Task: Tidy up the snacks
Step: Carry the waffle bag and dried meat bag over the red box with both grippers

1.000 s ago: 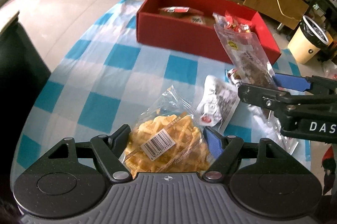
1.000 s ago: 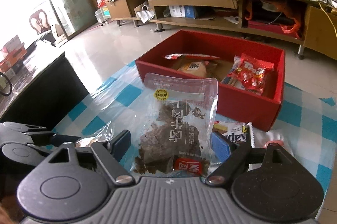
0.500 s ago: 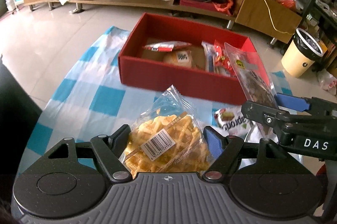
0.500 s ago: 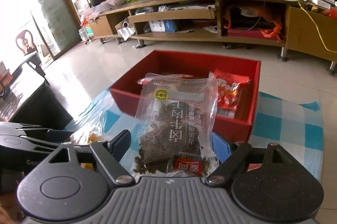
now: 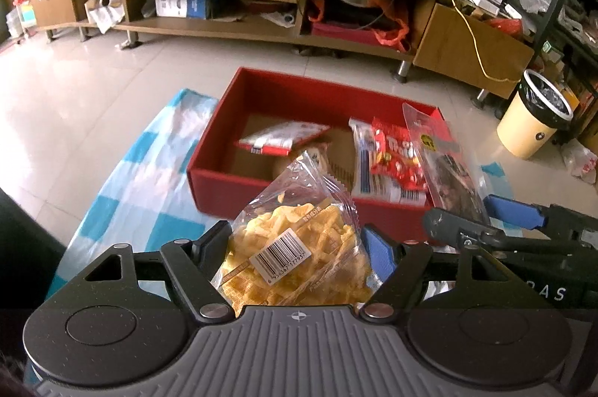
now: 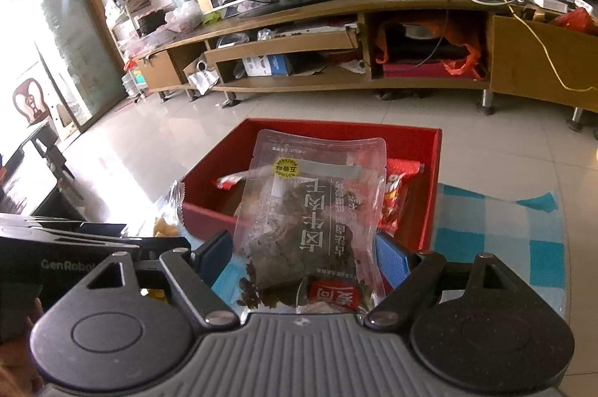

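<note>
The left claw (image 5: 295,247) is clamped on a clear waffle packet (image 5: 295,244), one finger pressing each side of the bag, whose barcode label faces the camera. The packet is lifted off the bench (image 5: 130,195), which wears a blue and white checked cloth, and its crimped top edge stands up ahead of the claw, overlapping the near wall of the red box (image 5: 220,188).

The right claw (image 6: 304,257) is clamped on a clear pouch of dark dried meat (image 6: 310,221), held upright with its printing upside down and a round yellow sticker near the far end. The pouch rises in front of the open box (image 6: 429,180).

The box sits just ahead of both claws on the bench. Inside it lie a red and white flat packet (image 5: 284,137) toward the left, and a red candy bag (image 5: 396,158) standing at the right, close beside the meat pouch (image 5: 448,173).

In the left view the right claw (image 5: 482,216) is just to the right, level with the left claw.
</note>
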The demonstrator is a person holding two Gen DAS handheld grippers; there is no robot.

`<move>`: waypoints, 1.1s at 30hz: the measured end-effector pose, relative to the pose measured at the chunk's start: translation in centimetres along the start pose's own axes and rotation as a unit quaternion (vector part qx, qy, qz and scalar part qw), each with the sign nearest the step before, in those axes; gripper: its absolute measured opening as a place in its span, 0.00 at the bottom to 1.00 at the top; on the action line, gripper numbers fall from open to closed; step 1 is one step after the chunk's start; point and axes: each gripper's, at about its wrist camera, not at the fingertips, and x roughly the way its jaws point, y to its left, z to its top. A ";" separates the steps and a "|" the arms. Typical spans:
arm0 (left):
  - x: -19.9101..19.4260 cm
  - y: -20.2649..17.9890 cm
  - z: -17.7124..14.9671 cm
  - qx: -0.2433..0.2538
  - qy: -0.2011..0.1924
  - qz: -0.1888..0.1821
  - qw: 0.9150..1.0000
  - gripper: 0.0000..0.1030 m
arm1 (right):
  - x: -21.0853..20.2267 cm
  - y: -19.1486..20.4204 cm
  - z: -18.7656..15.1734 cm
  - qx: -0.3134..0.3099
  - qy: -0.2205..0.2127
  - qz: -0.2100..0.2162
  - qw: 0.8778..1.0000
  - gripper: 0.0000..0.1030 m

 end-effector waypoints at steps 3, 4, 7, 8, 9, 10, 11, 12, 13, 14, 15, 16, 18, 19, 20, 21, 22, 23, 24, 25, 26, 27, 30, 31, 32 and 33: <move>0.6 -0.3 1.0 0.003 -0.006 0.001 1.000 0.78 | 0.5 -0.5 0.7 0.008 -0.005 -0.006 1.000 0.79; 0.8 -0.5 1.2 0.004 -0.008 0.002 1.000 0.78 | 0.6 -0.7 0.8 0.011 -0.008 -0.008 1.000 0.79; 1.8 -0.8 2.0 0.010 -0.011 0.003 1.000 0.78 | 1.3 -1.4 1.6 0.020 -0.012 -0.011 1.000 0.79; 2.1 -0.9 2.3 0.012 -0.012 0.005 1.000 0.78 | 1.5 -1.6 1.9 0.022 -0.013 -0.011 1.000 0.79; 2.5 -1.1 2.6 0.014 -0.013 0.007 1.000 0.78 | 1.8 -1.8 2.2 0.024 -0.014 -0.013 1.000 0.79; 2.9 -1.3 2.9 0.017 -0.014 0.010 1.000 0.78 | 2.0 -1.9 2.4 0.025 -0.015 -0.014 0.999 0.79; 3.3 -1.5 3.1 0.019 -0.015 0.014 1.000 0.78 | 2.3 -2.1 2.6 0.026 -0.015 -0.016 0.999 0.79; 3.6 -1.6 3.3 0.022 -0.016 0.016 0.999 0.78 | 2.6 -2.3 2.8 0.026 -0.015 -0.017 0.999 0.79; 4.0 -1.7 3.6 0.024 -0.017 0.019 0.999 0.78 | 3.0 -2.6 3.0 0.028 -0.015 -0.019 0.999 0.79; 4.4 -1.8 4.0 0.026 -0.018 0.020 0.999 0.78 | 3.4 -2.8 3.2 0.030 -0.013 -0.021 0.999 0.79; 4.8 -1.9 4.2 0.027 -0.018 0.021 0.999 0.78 | 3.7 -3.1 3.3 0.032 -0.013 -0.023 0.999 0.79; 5.1 -2.0 4.5 0.027 -0.019 0.021 0.999 0.78 | 4.0 -3.3 3.5 0.034 -0.013 -0.025 0.999 0.79; 5.7 -2.1 4.9 0.028 -0.020 0.024 0.999 0.78 | 4.7 -3.8 3.8 0.039 -0.011 -0.029 0.999 0.79; 6.1 -2.1 5.1 0.030 -0.020 0.026 0.999 0.78 | 5.0 -4.0 3.9 0.040 -0.011 -0.030 0.999 0.79; 6.4 -2.2 5.3 0.030 -0.020 0.029 0.999 0.78 | 5.3 -4.1 4.0 0.042 -0.011 -0.031 0.999 0.79; 6.7 -2.2 5.4 0.031 -0.020 0.031 0.999 0.78 | 5.6 -4.3 4.2 0.043 -0.010 -0.033 0.998 0.79; 7.0 -2.2 5.5 0.031 -0.020 0.033 0.999 0.78 | 5.9 -4.4 4.2 0.043 -0.008 -0.034 0.998 0.79; 7.3 -2.1 5.7 0.030 -0.020 0.035 0.999 0.78 | 6.3 -4.4 4.3 0.042 -0.007 -0.036 0.998 0.79; 7.5 -2.0 5.7 0.029 -0.019 0.036 0.999 0.78 | 6.6 -4.5 4.4 0.040 -0.006 -0.038 0.998 0.79; 7.8 -2.0 5.8 0.029 -0.018 0.037 0.999 0.78 | 6.9 -4.5 4.4 0.038 -0.004 -0.040 0.998 0.79; 8.1 -2.0 5.9 0.029 -0.018 0.039 0.999 0.78 | 7.2 -4.5 4.5 0.037 -0.001 -0.042 0.998 0.79; 8.3 -1.9 5.9 0.029 -0.017 0.040 0.999 0.78 | 7.5 -4.5 4.5 0.035 0.001 -0.043 0.998 0.79; 8.8 -1.9 6.0 0.031 -0.016 0.044 0.998 0.78 | 8.1 -4.6 4.6 0.032 0.003 -0.047 0.998 0.80; 8.9 -1.9 6.0 0.033 -0.015 0.046 0.998 0.79 | 8.2 -4.5 4.6 0.032 0.002 -0.049 0.998 0.80; 9.0 -2.0 6.0 0.036 -0.016 0.047 0.998 0.79 | 8.3 -4.5 4.7 0.032 0.004 -0.049 0.998 0.80; 9.1 -2.0 6.0 0.037 -0.016 0.050 0.998 0.79 | 8.4 -4.6 4.7 0.032 0.005 -0.048 0.998 0.80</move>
